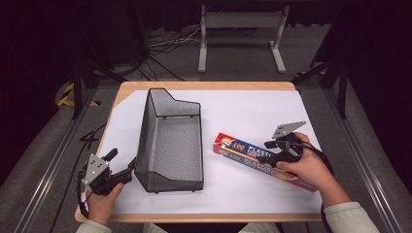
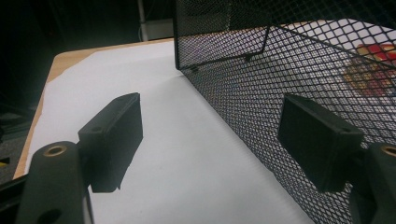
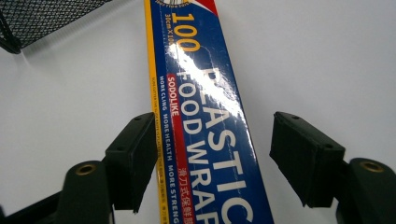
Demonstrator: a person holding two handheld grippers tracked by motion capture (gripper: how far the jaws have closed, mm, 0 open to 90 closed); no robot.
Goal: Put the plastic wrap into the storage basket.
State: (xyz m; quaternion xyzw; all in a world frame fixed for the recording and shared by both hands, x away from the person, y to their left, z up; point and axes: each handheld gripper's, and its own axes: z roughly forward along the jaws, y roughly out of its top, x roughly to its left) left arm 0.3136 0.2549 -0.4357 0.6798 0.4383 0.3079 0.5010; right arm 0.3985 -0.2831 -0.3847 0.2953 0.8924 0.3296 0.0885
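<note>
Worktop space is shared by one black mesh basket and one plastic food wrap box, laid flat to the basket's right, well apart from it. Two tools are held, one per hand. The left tool is kept released, low beside the basket's near left corner, one jaw close against the mesh. The right tool is angled down over the box, jaws released and straddling it without pressing.
</note>
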